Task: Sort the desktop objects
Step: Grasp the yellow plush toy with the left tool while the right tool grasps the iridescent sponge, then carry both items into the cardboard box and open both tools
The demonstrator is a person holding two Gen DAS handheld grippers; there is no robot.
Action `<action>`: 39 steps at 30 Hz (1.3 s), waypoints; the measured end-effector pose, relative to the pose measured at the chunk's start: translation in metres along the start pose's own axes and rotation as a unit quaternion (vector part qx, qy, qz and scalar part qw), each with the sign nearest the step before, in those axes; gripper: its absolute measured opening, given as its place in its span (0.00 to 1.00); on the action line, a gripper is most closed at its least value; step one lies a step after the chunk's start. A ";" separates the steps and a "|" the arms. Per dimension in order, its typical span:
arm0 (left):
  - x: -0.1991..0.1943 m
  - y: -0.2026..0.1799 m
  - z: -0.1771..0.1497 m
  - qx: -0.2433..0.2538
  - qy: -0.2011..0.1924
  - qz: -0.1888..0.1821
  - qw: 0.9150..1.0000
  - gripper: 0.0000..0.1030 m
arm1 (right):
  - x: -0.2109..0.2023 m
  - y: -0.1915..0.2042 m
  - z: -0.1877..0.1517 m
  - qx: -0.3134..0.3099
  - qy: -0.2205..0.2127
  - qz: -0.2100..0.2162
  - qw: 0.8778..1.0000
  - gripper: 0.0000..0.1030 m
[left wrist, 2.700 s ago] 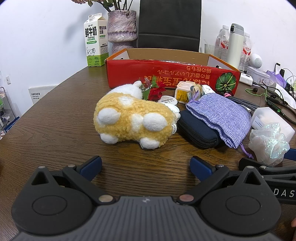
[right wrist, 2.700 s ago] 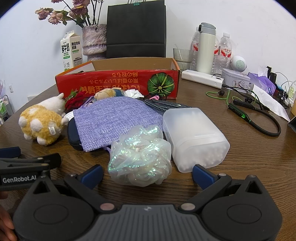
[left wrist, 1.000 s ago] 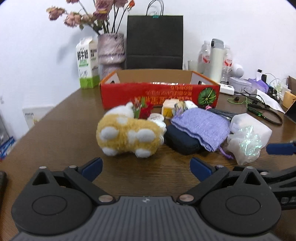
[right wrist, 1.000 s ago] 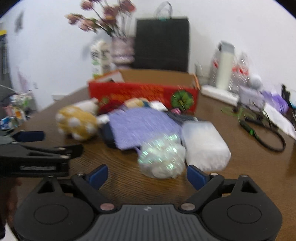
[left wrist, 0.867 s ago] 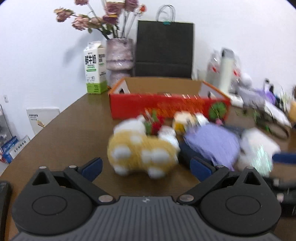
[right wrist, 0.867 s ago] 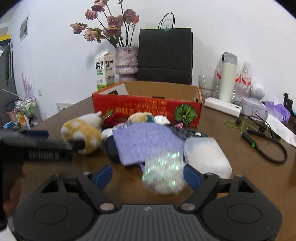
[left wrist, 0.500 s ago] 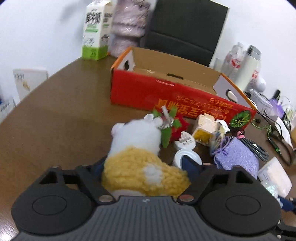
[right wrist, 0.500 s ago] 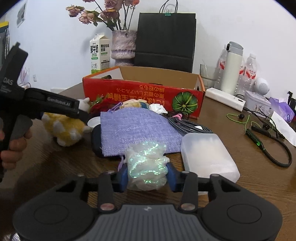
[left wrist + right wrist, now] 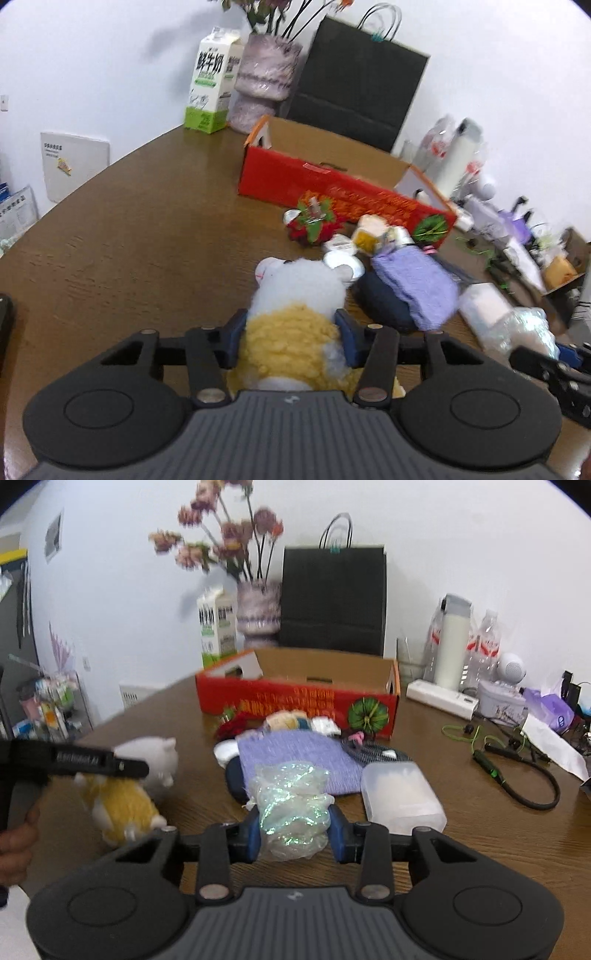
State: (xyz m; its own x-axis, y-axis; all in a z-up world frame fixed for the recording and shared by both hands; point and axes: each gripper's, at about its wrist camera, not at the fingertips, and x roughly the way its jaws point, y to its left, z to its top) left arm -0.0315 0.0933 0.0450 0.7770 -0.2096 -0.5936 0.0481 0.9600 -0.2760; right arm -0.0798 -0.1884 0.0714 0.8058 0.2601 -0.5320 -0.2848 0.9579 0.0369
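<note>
Blue pads (image 9: 233,341) of the left gripper (image 9: 291,341) have just been closing and now squeeze the yellow-and-white plush toy (image 9: 295,317) at its yellow middle. The right gripper (image 9: 293,832), jaws also just closing, pinches the iridescent plastic bundle (image 9: 290,808) between its pads. Beyond both, on the brown wooden table (image 9: 129,243), lie a purple woven pouch (image 9: 295,753) over a dark blue case (image 9: 380,301), a frosted plastic box (image 9: 400,797), and farther back the open red cardboard box (image 9: 295,698).
</note>
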 end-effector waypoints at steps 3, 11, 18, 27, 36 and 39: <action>-0.022 -0.008 0.005 0.019 -0.029 -0.005 0.999 0.49 | -0.019 0.000 0.006 0.010 -0.022 0.013 1.000 0.33; -0.028 -0.022 0.041 0.019 -0.066 -0.017 0.997 0.49 | -0.031 -0.012 0.034 0.036 -0.063 0.023 0.997 0.33; 0.029 -0.043 0.157 0.040 -0.089 -0.003 0.995 0.50 | 0.035 -0.043 0.122 0.025 -0.058 0.033 0.997 0.33; 0.184 -0.044 0.223 0.026 0.000 0.070 0.997 0.50 | 0.213 -0.074 0.208 0.013 0.063 -0.045 0.997 0.34; 0.266 -0.033 0.194 0.056 0.070 0.169 0.981 0.50 | 0.317 -0.081 0.178 -0.023 0.205 -0.110 0.972 0.34; 0.259 -0.037 0.186 0.099 0.069 0.190 0.974 0.51 | 0.321 -0.080 0.174 -0.040 0.222 -0.112 0.968 0.34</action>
State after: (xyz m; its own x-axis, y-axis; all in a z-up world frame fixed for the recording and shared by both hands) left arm 0.2843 0.0377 0.0419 0.6715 0.1585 -0.7239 -0.0969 0.9872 0.1263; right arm 0.2921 -0.1602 0.0444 0.5535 -0.0471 -0.8315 -0.1825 0.9673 -0.1763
